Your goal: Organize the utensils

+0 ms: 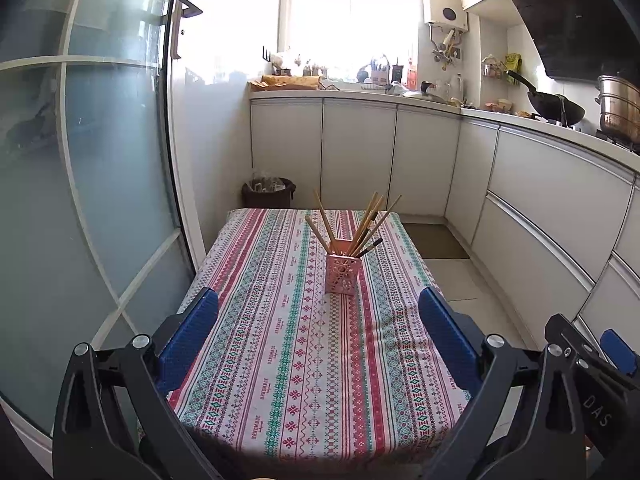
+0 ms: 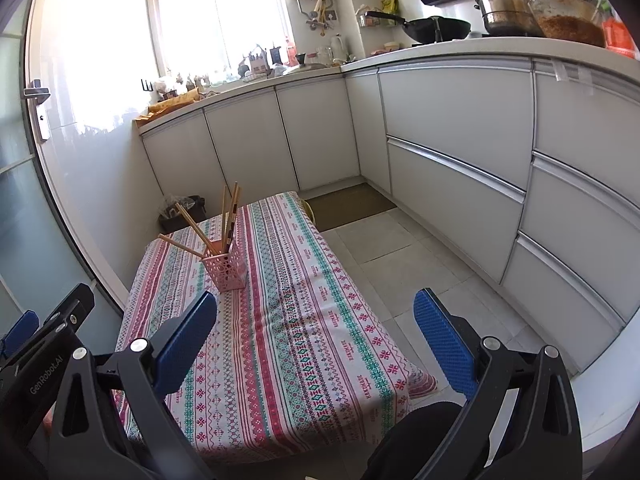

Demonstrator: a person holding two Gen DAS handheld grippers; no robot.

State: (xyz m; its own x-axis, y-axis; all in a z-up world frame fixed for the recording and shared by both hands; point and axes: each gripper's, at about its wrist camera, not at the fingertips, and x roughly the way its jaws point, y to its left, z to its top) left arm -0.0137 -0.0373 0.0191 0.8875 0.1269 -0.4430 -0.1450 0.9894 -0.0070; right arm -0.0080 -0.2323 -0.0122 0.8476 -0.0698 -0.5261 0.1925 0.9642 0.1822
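A pink perforated holder (image 1: pixel 341 274) (image 2: pixel 225 271) stands upright near the middle of the table's patterned cloth (image 1: pixel 280 340) (image 2: pixel 304 320). Several wooden chopsticks (image 1: pixel 362 224) (image 2: pixel 230 216) fan out of its top. My left gripper (image 1: pixel 319 300) hovers over the near end of the table, open, with nothing between its blue pads. My right gripper (image 2: pixel 316 304) is held to the right of the left one, over the table's right edge, also open and empty. The left gripper's black frame shows at the lower left of the right wrist view.
A frosted glass door (image 1: pixel 100 200) runs along the left of the table. White cabinets (image 1: pixel 540 200) (image 2: pixel 460 140) line the back and right, their counter crowded with a wok (image 2: pixel 436 28), pots and jars. A dark bin (image 1: pixel 268 194) stands beyond the table's far end. Tiled floor (image 2: pixel 400 260) lies to the right.
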